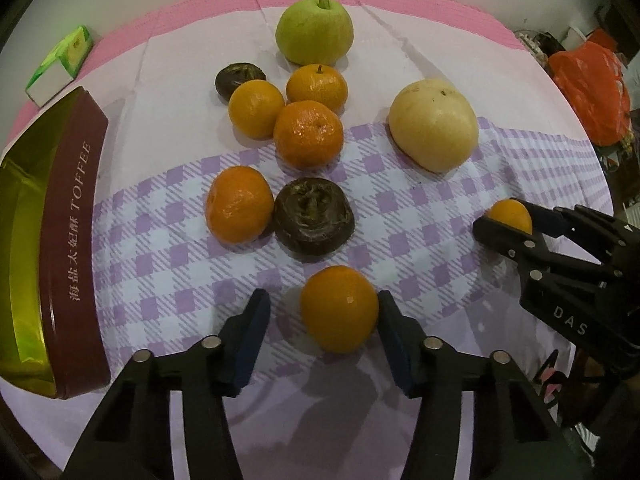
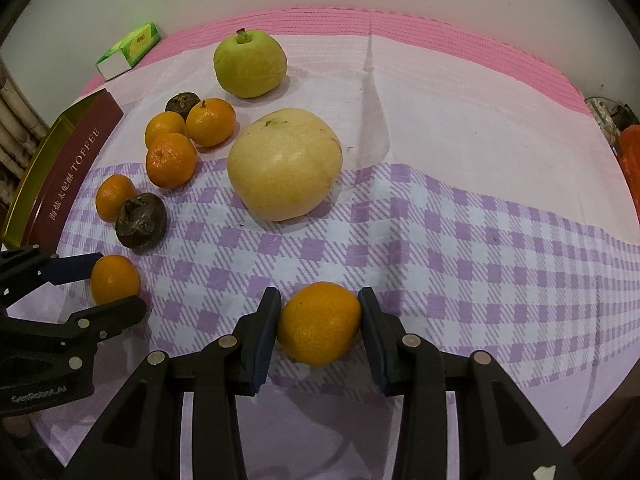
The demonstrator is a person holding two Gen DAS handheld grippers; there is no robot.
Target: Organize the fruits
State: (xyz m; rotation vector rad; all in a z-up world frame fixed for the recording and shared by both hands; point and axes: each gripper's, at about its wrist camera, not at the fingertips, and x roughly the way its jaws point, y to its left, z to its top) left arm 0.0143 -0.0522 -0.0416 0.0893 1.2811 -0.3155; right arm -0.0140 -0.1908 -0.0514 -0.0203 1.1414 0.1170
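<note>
Several tangerines, two dark brown fruits, a green pear (image 1: pixel 315 31) and a big yellow pear (image 1: pixel 434 125) lie on the cloth. My left gripper (image 1: pixel 324 336) is open around a tangerine (image 1: pixel 339 307): the right pad touches it, the left pad stands apart. In the right wrist view the same gripper (image 2: pixel 102 284) straddles that tangerine (image 2: pixel 115 279). My right gripper (image 2: pixel 318 330) is shut on another tangerine (image 2: pixel 319 323), both pads touching. It also shows in the left wrist view (image 1: pixel 506 222) at the right.
A toffee tin (image 1: pixel 60 240) stands at the left edge of the table, also in the right wrist view (image 2: pixel 60 176). A green and white box (image 1: pixel 60 64) lies at the back left. An orange bag (image 1: pixel 592 88) is off the table to the right.
</note>
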